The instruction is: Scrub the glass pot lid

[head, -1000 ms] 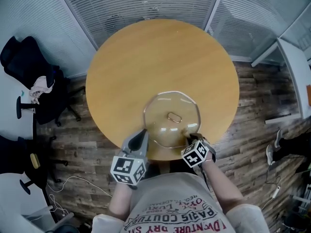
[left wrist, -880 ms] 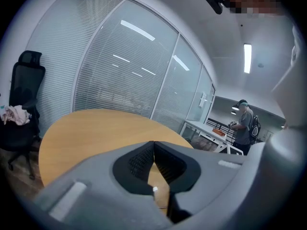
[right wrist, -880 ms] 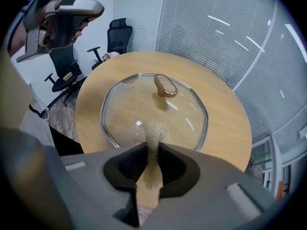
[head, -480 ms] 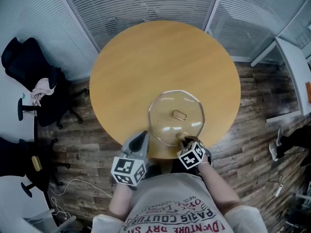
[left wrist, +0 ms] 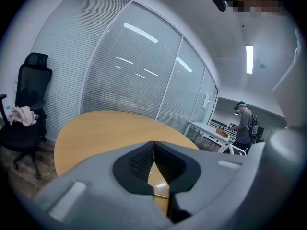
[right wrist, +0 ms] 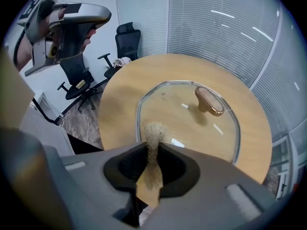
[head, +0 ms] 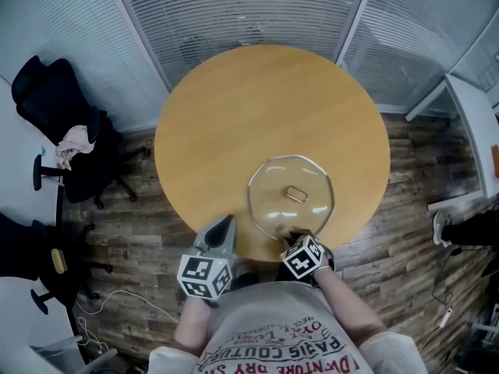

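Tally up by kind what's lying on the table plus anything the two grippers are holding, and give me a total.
Glass pot lid: 1
Tan scrubber, clamped in the right gripper: 1
Things in the left gripper, whose jaws are shut together: 0
Total: 2

Round wooden table [head: 234, 115], black office chair [head: 56, 104] draped with cloth [head: 74, 140], slatted glass walls [head: 234, 6]; plank floor [head: 132, 228]

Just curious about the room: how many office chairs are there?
2. A cloth-draped chair stands left of the table; a second chair sits nearer the person. Others may be hidden.
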Available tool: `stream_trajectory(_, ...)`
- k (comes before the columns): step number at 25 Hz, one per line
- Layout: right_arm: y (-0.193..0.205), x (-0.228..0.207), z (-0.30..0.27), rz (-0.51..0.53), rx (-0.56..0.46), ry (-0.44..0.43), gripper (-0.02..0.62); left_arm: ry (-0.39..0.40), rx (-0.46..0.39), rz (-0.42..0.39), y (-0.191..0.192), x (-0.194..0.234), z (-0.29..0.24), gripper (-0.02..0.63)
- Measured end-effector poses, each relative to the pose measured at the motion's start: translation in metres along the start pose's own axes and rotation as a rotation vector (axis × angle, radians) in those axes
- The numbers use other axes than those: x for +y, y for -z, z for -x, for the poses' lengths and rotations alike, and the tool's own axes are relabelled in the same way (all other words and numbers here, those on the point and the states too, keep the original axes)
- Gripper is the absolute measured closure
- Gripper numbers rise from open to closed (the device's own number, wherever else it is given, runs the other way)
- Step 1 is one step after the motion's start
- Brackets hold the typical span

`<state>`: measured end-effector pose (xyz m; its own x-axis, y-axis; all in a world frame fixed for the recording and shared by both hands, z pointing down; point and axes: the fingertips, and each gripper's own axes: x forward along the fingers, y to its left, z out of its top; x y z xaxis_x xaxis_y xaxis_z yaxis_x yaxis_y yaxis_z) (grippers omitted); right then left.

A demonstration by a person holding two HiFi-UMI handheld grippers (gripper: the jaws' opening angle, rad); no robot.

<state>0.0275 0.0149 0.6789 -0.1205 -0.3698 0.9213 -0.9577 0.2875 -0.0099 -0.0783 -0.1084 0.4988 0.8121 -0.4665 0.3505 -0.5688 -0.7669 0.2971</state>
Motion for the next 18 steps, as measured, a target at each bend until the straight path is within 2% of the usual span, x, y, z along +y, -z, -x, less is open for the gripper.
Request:
stream_trajectory(7, -0.019, -0.001, 0.011, 0.065, -0.038, -0.06, 0.529, -0.021, -0.028, 0.004, -0.009, 0.001, -0.002, 0.598)
stream_trajectory(11, -0.046, -0.026, 0.026, 0.104, -0.102, -0.045, 0.531, -0.062, -0.044, 0.02, -0.014, 0.008, -0.002, 0.598)
stream_trajectory(18, -0.1, -0.075, 0.046, 0.106, -0.205, -0.021, 0.529, -0.147, -0.066, 0.046, -0.022, 0.02, 0.001, 0.598)
